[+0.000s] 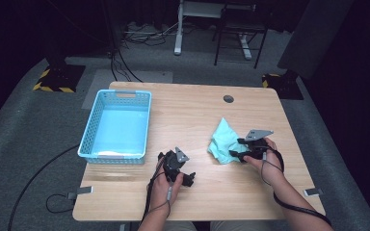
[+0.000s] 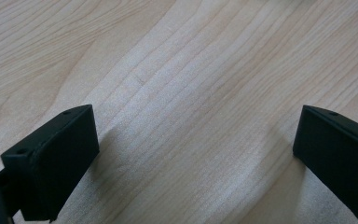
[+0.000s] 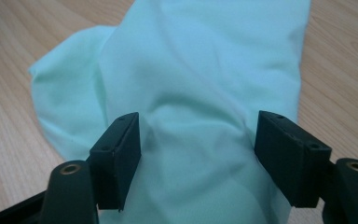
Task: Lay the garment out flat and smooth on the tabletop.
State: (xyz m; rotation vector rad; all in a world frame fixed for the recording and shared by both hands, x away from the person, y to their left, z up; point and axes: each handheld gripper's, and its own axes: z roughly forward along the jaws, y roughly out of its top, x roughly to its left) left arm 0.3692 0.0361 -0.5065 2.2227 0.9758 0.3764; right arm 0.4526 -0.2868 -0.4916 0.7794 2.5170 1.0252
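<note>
So nearest the front edge of the table [image 1: 125, 202] the left gripper [image 1: 178, 168] sits low over bare wood, a bit left of the middle, jaws spread wide with nothing between them. Further in and toward the right edge, the right gripper [image 1: 241, 154] is up against the cloth [image 1: 224, 139], a crumpled mint-green piece lying on the right half of the table. Its jaws are apart too, with a ridge of fabric bunched between them, and I'd call it released for now since the pads don't look like they're pinching yet. Farthest back on the left side is the basket [image 1: 115, 124], light blue, well apart from the cloth, so my guess is that's where it's headed. What could go wrong: if the jaws close on just that top fold, they might catch one thin layer and the rest could slide out or trail across the wood on the lift. Coming in too low could also scrape the tips on the table. The right gripper view shows the fold sitting between the jaws [image 3: 196, 140], which the high view can't really resolve, while the high view gives the basket and the spacing. The left gripper view [image 2: 191, 154] just confirms wood grain under its open jaws.
</note>
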